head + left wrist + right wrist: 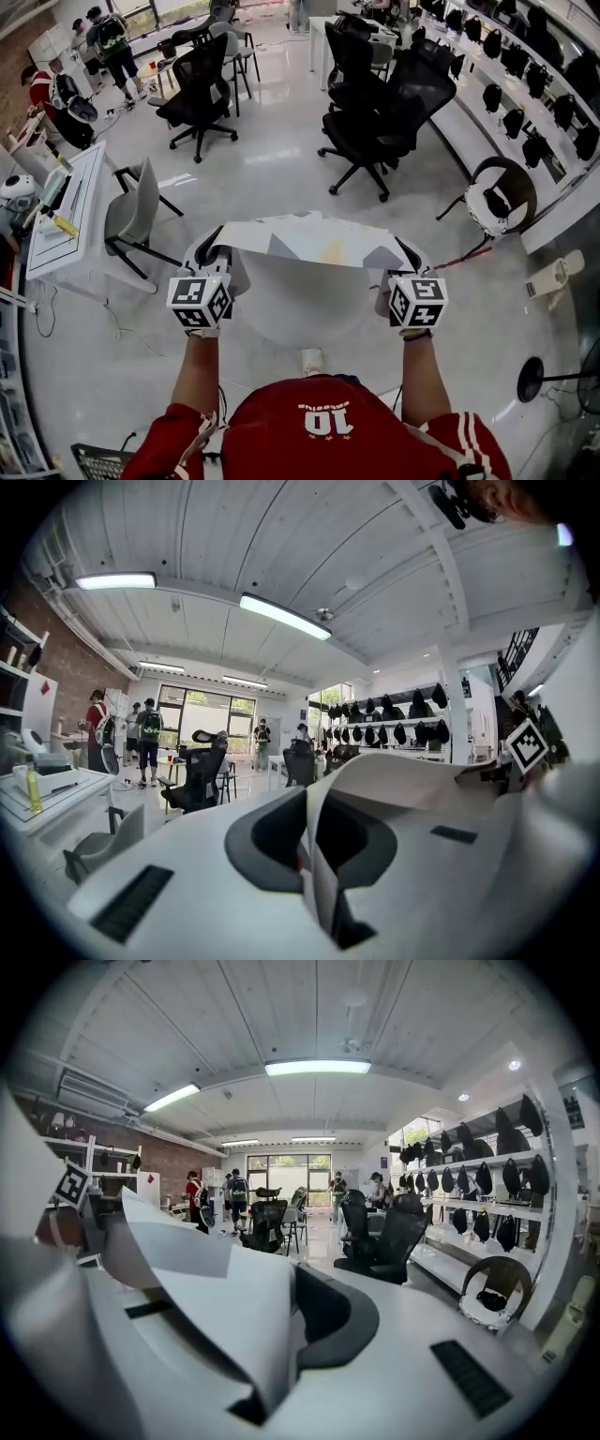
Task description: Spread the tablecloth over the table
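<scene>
A white tablecloth (pixel 314 241) hangs stretched between my two grippers, partly folded, with a faint yellow stain near its middle. My left gripper (pixel 210 249) is shut on its left edge, and the cloth (pixel 375 780) runs out from between the closed jaws of that gripper (pixel 314 860). My right gripper (pixel 411 253) is shut on the right edge, where the cloth (pixel 216 1279) bends up and leftward from its jaws (pixel 279 1340). Below the cloth, between my arms, lies a small round white table (pixel 309 305). Both grippers are held roughly level at the same height, a cloth's width apart.
Black office chairs (pixel 375 122) stand beyond the table, with another one (pixel 199 89) at the left. A grey chair (pixel 136 211) and a white desk (pixel 66 220) stand at the left. Shelves with black bags (pixel 525 84) line the right wall. People (pixel 112 42) stand at the far left.
</scene>
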`<state>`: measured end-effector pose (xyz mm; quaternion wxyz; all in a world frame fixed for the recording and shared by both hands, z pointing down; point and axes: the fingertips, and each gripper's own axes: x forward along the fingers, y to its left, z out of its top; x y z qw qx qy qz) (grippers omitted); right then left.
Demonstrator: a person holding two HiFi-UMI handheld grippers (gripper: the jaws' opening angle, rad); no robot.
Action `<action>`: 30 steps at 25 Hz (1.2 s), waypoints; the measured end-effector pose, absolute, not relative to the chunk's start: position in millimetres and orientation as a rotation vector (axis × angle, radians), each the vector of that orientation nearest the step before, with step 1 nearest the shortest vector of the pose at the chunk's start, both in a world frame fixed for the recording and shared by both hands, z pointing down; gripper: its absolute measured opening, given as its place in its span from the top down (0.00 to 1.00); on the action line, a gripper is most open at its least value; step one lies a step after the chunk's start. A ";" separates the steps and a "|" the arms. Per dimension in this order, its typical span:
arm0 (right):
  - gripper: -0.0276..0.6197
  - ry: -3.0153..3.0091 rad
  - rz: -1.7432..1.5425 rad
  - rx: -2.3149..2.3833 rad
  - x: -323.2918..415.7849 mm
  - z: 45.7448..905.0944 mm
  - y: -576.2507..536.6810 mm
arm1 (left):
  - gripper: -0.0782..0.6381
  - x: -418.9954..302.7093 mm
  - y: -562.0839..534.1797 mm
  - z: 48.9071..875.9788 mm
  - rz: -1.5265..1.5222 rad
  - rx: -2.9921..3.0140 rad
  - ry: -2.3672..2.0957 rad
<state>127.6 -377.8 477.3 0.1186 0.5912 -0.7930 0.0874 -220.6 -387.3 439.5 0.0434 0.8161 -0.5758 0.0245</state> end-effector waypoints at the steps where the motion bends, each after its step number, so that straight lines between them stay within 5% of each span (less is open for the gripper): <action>1: 0.93 -2.313 0.267 1.725 128.9 482.8 -372.7 | 0.87 -219.3 -382.6 444.2 0.085 2.490 -1.755; 24: 0.92 -2.117 0.427 1.527 124.2 622.7 -246.0 | 0.87 -230.9 -262.1 579.4 0.398 2.334 -1.643; 30: 0.76 -2.170 0.446 1.366 114.7 630.8 -212.1 | 0.86 -238.4 -252.4 592.9 0.405 2.269 -1.619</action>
